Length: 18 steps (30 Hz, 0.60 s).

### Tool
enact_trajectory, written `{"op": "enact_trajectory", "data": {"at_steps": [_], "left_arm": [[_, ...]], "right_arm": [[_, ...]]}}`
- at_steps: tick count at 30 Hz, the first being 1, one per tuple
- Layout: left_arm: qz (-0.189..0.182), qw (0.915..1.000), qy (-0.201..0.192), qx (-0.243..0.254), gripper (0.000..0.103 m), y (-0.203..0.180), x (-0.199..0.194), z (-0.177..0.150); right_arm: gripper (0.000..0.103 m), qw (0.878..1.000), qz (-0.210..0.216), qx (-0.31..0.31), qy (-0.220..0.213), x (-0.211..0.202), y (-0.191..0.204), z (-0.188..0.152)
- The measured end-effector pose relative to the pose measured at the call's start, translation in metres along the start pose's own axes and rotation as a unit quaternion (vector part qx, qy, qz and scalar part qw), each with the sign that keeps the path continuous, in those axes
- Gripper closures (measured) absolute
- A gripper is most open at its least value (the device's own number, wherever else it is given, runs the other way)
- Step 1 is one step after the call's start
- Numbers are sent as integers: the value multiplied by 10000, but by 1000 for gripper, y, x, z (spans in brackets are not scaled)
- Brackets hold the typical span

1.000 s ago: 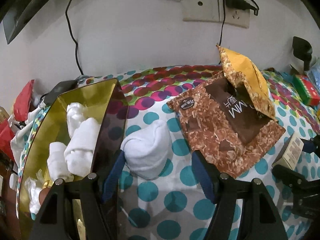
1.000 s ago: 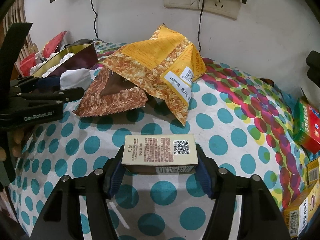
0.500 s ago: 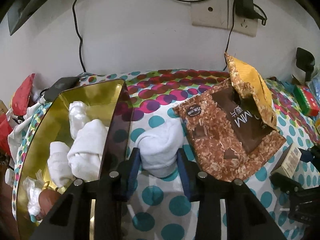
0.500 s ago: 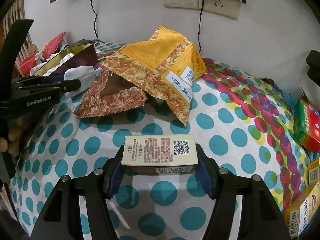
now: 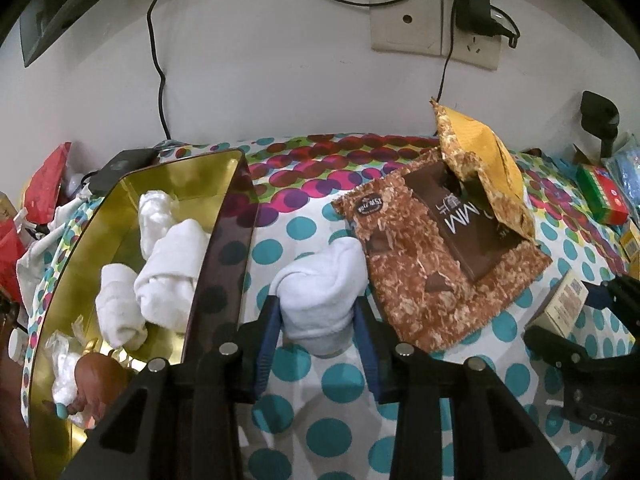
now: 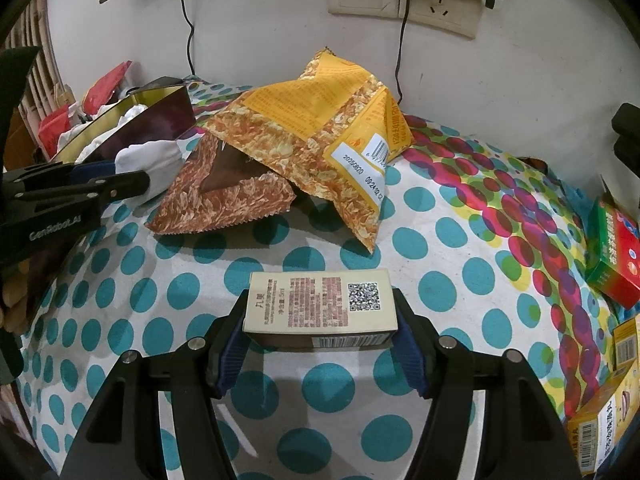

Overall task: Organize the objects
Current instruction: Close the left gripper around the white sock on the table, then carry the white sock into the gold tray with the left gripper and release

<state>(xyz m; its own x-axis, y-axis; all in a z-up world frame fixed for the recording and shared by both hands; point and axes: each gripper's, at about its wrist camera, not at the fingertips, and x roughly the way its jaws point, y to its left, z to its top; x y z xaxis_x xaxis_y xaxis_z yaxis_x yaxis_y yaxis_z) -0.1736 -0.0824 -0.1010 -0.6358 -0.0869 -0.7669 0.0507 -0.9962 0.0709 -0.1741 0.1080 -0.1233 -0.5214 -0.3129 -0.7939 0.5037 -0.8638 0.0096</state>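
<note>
Left hand-held gripper (image 5: 318, 330) clamped on white towel roll (image 5: 320, 292) — right hand-held gripper (image 6: 320, 326) gripping beige box (image 6: 320, 306), underside hidden

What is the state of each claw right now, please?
Left claw: just closed on the white rolled towel, pads pressing it.
Right claw: closed on the small beige box.

White wall (image 5: 280, 60) behind – socket plate (image 5: 408, 20) with black plug (image 5: 474, 4), dangling cable (image 5: 160, 80).
</note>
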Motion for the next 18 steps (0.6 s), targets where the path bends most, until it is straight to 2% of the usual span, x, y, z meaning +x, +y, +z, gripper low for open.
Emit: {"op": "enact_trajectory", "data": {"at_steps": [18], "left_arm": [[-139,9999,51,-60,66,1,-41,-19]], "right_arm": [[40,10000,-39,-23,9,1,0,0]]}}
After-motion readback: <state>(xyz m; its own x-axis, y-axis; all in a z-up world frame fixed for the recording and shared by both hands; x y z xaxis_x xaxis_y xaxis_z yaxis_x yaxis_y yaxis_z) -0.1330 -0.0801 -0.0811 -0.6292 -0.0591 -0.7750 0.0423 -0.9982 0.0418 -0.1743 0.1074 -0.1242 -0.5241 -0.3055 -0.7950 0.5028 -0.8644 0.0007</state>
